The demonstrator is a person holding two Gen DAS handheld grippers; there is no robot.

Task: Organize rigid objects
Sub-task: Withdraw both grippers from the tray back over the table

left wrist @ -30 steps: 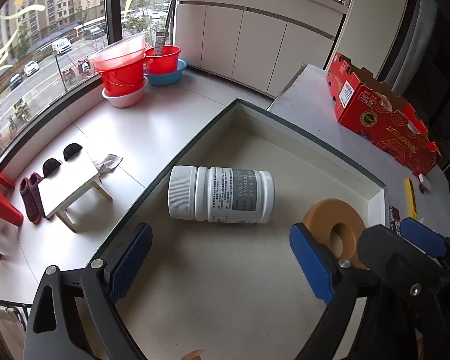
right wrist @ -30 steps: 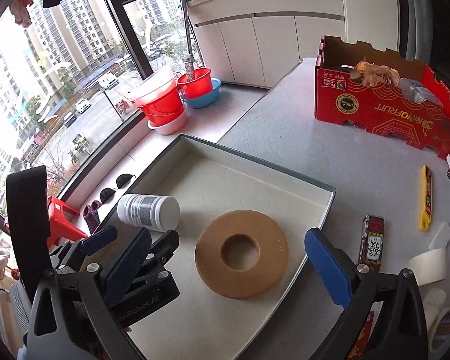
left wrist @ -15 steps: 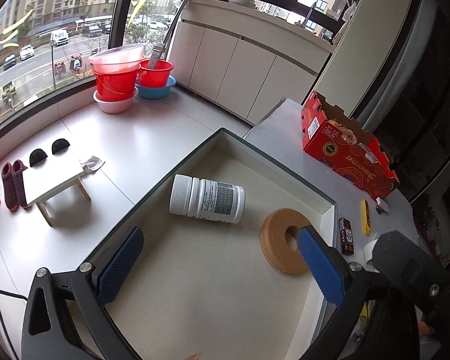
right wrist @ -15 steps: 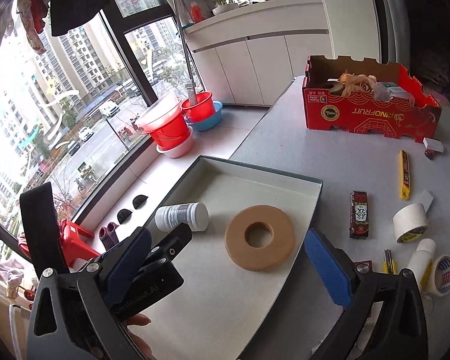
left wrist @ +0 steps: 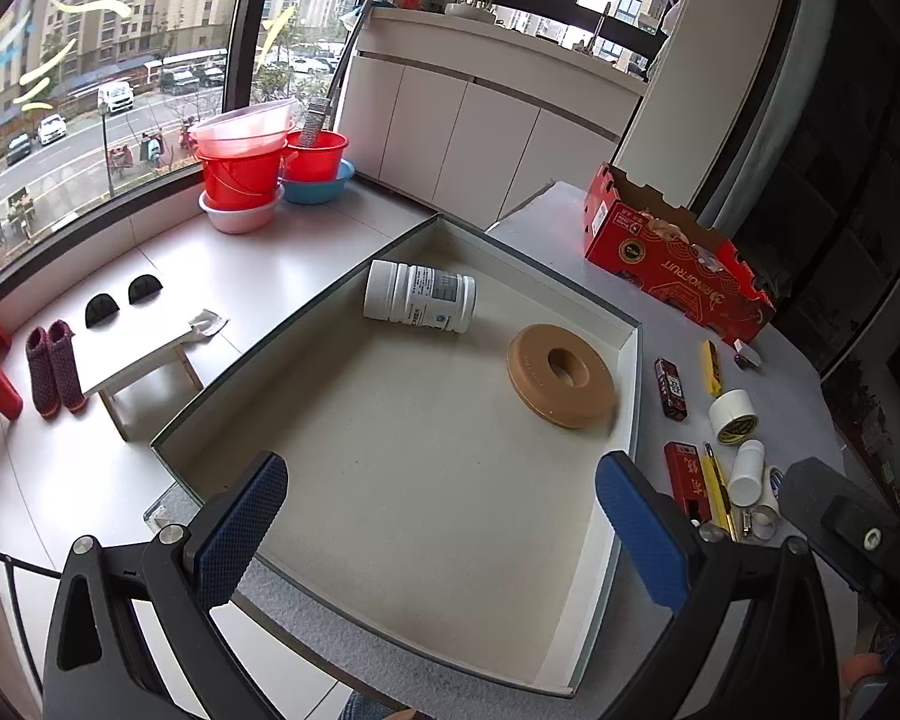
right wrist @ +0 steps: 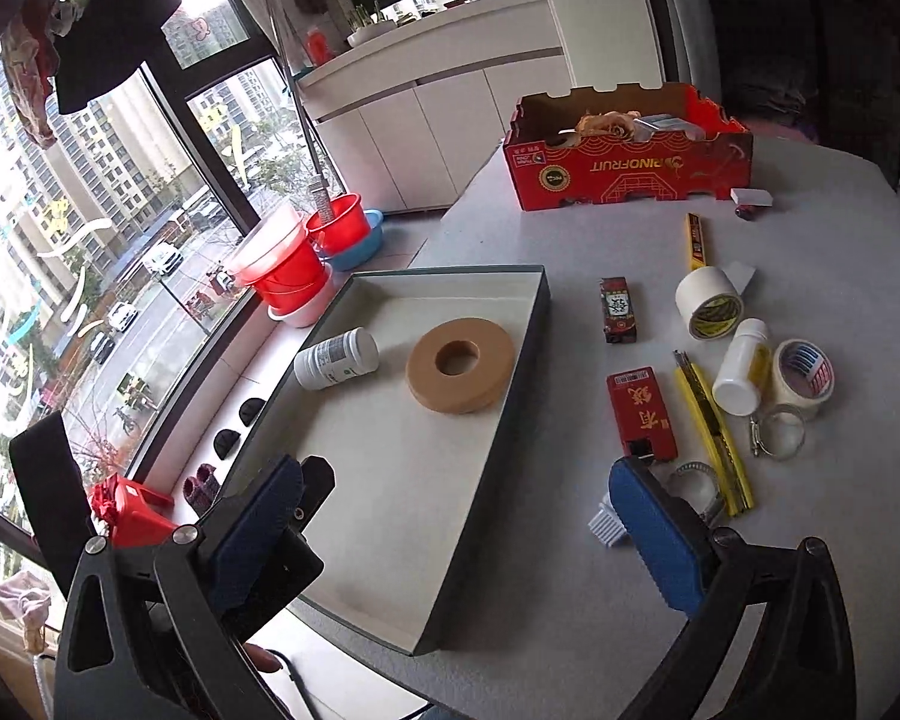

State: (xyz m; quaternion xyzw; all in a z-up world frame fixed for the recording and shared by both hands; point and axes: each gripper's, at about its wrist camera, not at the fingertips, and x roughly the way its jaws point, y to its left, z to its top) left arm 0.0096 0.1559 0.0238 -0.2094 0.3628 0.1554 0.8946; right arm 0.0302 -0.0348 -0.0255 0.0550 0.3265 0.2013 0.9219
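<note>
Tray: shallow grey-walled rectangular tray with a pale floor (right wrist: 486,420), at the table's window-side edge.
Already placed: white plastic screw-cap bottle (left wrist: 420,296) lying on its side, and a flat tan ring-shaped disc (left wrist: 561,374), both at the tray's far end, apart from each other.
Still outside: on the grey tabletop (right wrist: 570,588), right of the tray, lie a red rectangular pack with gold characters (right wrist: 641,412), a yellow utility knife (right wrist: 714,429), a small white bottle (right wrist: 741,367), two tape rolls and metal hose clamps.
Left gripper (left wrist: 444,522): blue-padded jaws spread wide, nothing between them, hanging over the tray's near end. Jaws widened a moment ago.
Right gripper (right wrist: 468,534): jaws wide and empty, straddling the tray's right wall.
Deciding relation: the loose items lie ahead and right of the right gripper, which is judged nearer; the red pack is just beyond its right pad, long axis running away from the camera.
View difference: the right wrist view shows the whole cluster; the left view shows only its edge.
</note>
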